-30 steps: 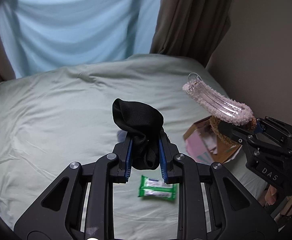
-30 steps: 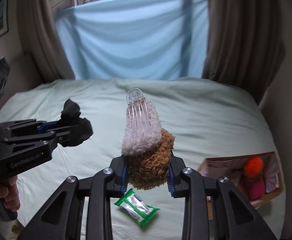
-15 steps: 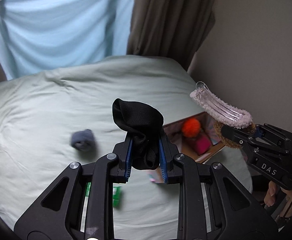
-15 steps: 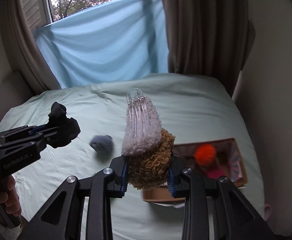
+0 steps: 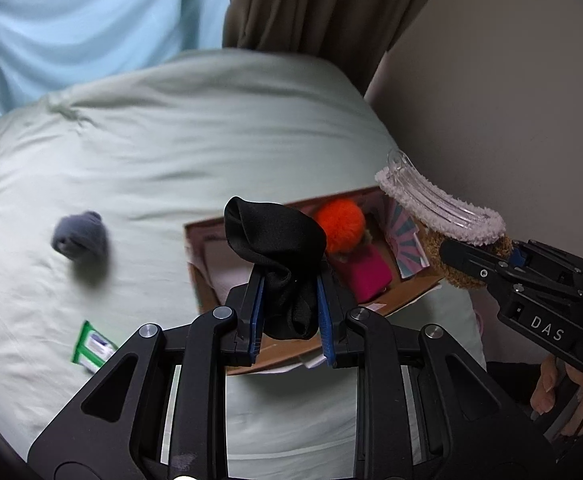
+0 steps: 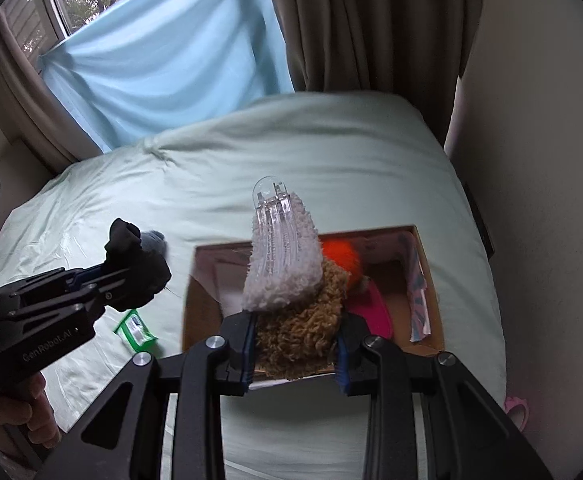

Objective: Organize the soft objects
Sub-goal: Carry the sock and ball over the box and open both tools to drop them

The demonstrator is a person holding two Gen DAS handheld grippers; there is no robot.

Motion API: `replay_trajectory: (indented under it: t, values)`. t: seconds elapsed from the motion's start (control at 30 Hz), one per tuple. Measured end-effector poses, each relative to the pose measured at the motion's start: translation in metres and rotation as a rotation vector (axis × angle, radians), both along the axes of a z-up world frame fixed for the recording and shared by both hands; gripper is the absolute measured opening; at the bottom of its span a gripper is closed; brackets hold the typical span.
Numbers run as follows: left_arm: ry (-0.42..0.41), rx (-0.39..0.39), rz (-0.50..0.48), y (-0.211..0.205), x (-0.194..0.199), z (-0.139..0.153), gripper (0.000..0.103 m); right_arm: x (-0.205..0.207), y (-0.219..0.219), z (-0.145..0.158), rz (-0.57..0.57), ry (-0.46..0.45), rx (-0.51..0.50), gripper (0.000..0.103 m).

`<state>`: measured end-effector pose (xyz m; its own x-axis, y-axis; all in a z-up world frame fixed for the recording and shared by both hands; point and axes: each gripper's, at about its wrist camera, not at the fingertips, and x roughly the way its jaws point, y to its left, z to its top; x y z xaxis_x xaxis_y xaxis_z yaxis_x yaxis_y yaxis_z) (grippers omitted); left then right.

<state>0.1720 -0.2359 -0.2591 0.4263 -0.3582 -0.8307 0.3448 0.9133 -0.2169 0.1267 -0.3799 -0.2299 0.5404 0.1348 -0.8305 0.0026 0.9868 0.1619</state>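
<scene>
1. The right claw carries the white letters "DAS" on its side, read in the left wrist view; the left claw carries "GenRobot.AI" on its body, read in the right wrist view.
2. The green packet on the bed has a white and blue label, too blurred to read.
3. The left claw is clenched on a bunched black cloth, its blue-edged fingers pressed to both sides. The cloth sticks up above the fingertips and hangs in the air over the near left part of the cardboard box.
4. The right claw is clenched on a brown fuzzy toy, with a white fluffy piece and a clear ribbed plastic part rising above it. The bundle is held over the box, not touching it as far as can be seen.
5. Inside the box lie an orange pom-pom, something pink and a patterned paper against the right wall.
6. A grey rolled cloth lies on the bed, left of the box and well apart from it; the packet lies nearer the camera.
</scene>
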Motion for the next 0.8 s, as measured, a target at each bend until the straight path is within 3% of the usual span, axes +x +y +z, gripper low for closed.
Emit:
replay_trajectory:
  t: [0.3,0.67,0.73,0.77,0.8]
  values:
    - [0.109,0.074,-0.02,-0.035,0.023,-0.064,0.02,0.028,-0.019,-0.047,0.046,0.081,0.025,0.028]
    - [0.204,0.196,-0.089,-0.049,0.034,-0.111,0.021,0.056,-0.015,-0.092,0.121,0.186,0.114,0.032]
    - [0.218,0.216,-0.104,-0.052,0.036,-0.114,0.04,0.06,-0.019,-0.099,0.105,0.211,0.163,0.043]
    - [0.217,0.227,-0.112,-0.053,0.034,-0.114,0.077,0.061,-0.021,-0.1,0.099,0.215,0.177,0.055]
    - [0.201,0.238,-0.112,-0.052,0.033,-0.112,0.103,0.061,-0.023,-0.101,0.088,0.219,0.186,0.075]
